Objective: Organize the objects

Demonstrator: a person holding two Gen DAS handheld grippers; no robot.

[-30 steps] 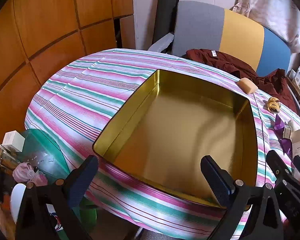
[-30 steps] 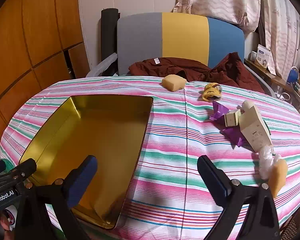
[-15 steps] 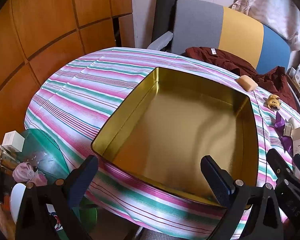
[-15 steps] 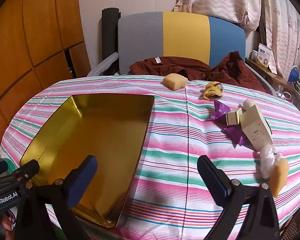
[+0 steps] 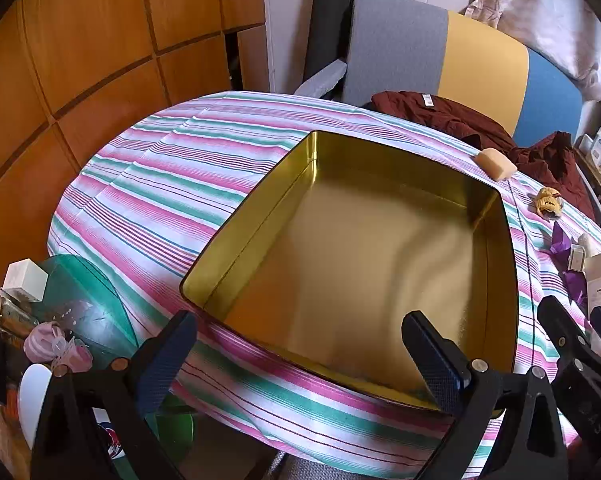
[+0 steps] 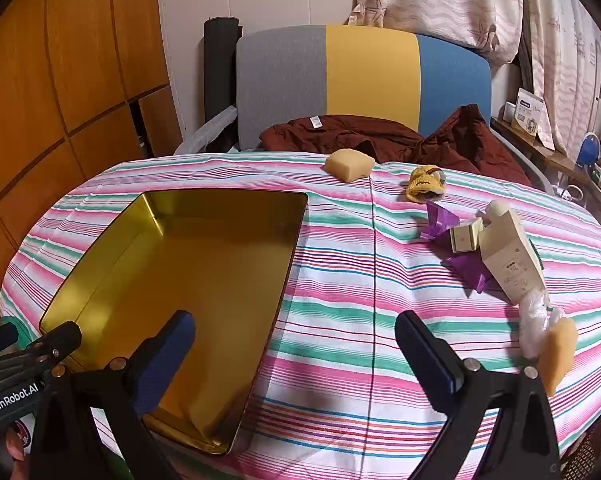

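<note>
Left wrist: both hand-held grippers [image 5: 300, 344] [image 6: 296, 340] gape wide (nothing held) — above gold tin [image 5: 500, 264]

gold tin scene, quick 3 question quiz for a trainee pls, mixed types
1. True or false: the gold tin already holds some of the loose items.
2. Multiple choice: which item lies nearest the far edge of the striped tablecloth, by the maroon garment? A) the tan sponge B) the cream carton C) the purple wrapper
3. Fill in: the left gripper and the right gripper both have their jaws ____ and grip nothing.

Key: 1 false, the tin is empty; 2 A; 3 open.
</note>
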